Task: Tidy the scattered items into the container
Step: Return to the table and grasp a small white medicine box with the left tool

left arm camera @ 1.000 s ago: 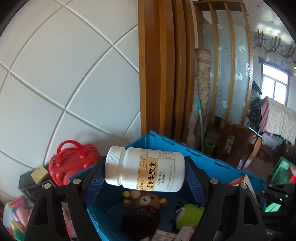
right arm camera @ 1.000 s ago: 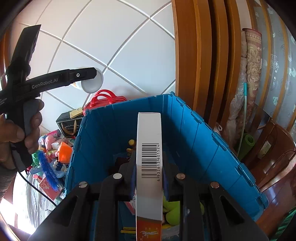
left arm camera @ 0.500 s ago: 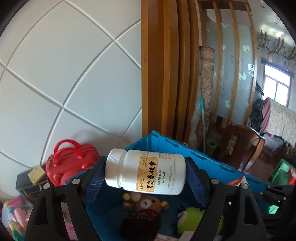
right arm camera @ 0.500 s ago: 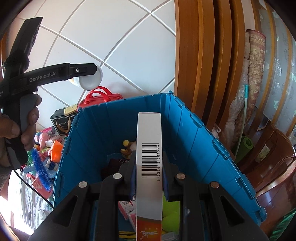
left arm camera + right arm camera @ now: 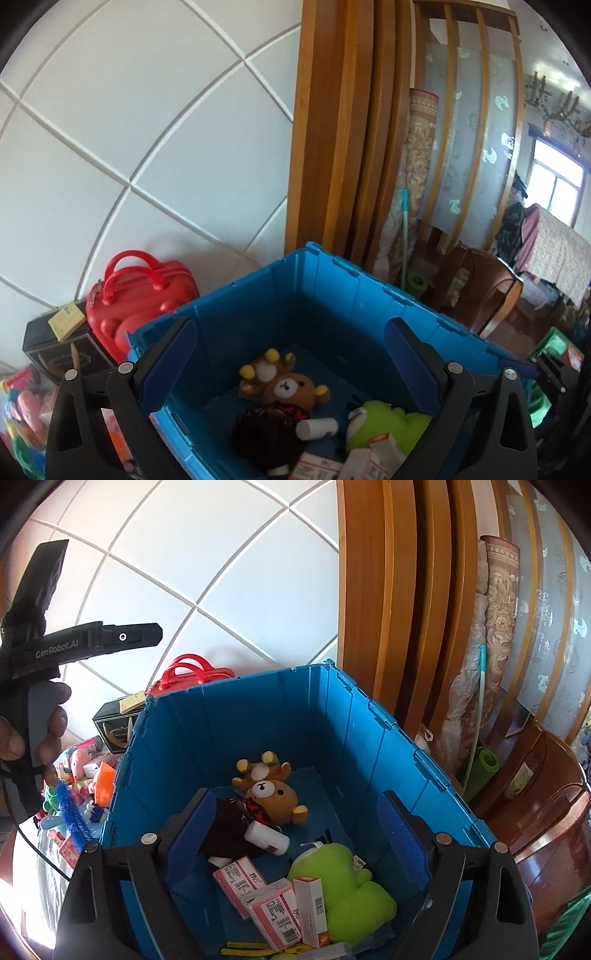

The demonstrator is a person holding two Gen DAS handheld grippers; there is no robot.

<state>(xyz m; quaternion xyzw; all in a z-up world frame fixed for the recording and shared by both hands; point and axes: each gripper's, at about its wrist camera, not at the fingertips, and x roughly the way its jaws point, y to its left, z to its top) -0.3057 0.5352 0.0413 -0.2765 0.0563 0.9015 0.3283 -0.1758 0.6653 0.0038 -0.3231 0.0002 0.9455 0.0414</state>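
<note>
Both grippers hover over the blue crate [image 5: 332, 295] [image 5: 258, 709]. My left gripper [image 5: 291, 354] has its jaws opening, with nothing between them. The white pill bottle [image 5: 317, 428] [image 5: 266, 836] lies on the crate floor against a dark plush [image 5: 229, 830]. My right gripper [image 5: 295, 830] also has its jaws opening and holds nothing. The white and orange carton [image 5: 312, 904] lies below it among pink boxes [image 5: 273, 915] and a green plush [image 5: 351, 886]. A brown bear plush [image 5: 291, 386] [image 5: 273, 794] lies further in. A hand [image 5: 48, 720] grips the left tool's handle at the left of the right wrist view.
A red case [image 5: 140, 295] and a black box [image 5: 59, 350] stand against the white wall left of the crate. Loose toys [image 5: 81, 775] lie heaped beside it. Wooden panels [image 5: 332, 147], a rolled green mat [image 5: 484, 768] and a wooden chair [image 5: 480, 288] stand to the right.
The left gripper opened and the pill bottle fell into the crate. The right gripper opened and the carton dropped in beside the pink boxes.
</note>
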